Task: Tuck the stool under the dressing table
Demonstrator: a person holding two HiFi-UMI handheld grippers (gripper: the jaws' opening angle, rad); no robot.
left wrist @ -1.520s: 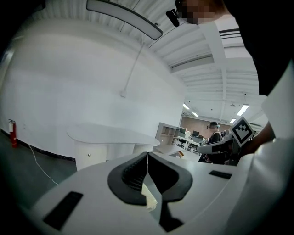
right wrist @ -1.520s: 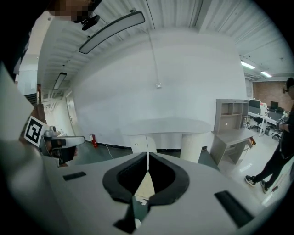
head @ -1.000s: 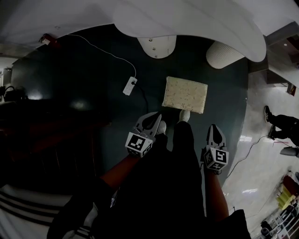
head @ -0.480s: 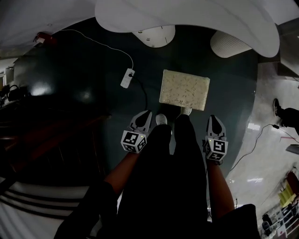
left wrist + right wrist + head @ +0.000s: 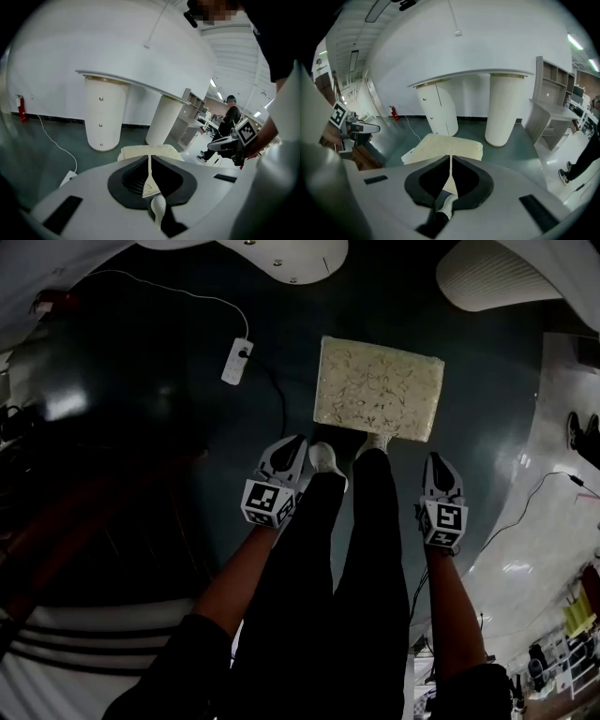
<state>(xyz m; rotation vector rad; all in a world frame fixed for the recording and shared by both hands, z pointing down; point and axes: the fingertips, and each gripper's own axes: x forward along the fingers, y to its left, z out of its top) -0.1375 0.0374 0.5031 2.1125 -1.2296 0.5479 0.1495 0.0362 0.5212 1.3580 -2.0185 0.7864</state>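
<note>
The stool [image 5: 380, 388] has a cream patterned square cushion and stands on the dark green floor, in front of the person's feet. The white dressing table [image 5: 291, 251] lies beyond it at the top edge, on a smooth leg and a ribbed leg [image 5: 495, 273]. My left gripper [image 5: 290, 444] hangs shut and empty, near the stool's lower left corner. My right gripper [image 5: 436, 463] is shut and empty too, just below the lower right corner. In both gripper views the stool [image 5: 149, 151] [image 5: 446, 147] sits just past the closed tips [image 5: 150, 158] [image 5: 450, 158], with the table [image 5: 140, 84] [image 5: 473, 75] behind.
A white power strip [image 5: 236, 362] with its cable lies on the floor left of the stool. A red fire extinguisher [image 5: 393, 112] stands by the wall. Dark furniture [image 5: 75, 521] fills the left. A shelf unit [image 5: 555, 93] and another person [image 5: 229, 117] are to the right.
Both grippers have dropped lower, side by side. The head view has closed in: the stool looks larger and the table has slid toward the top edge.
</note>
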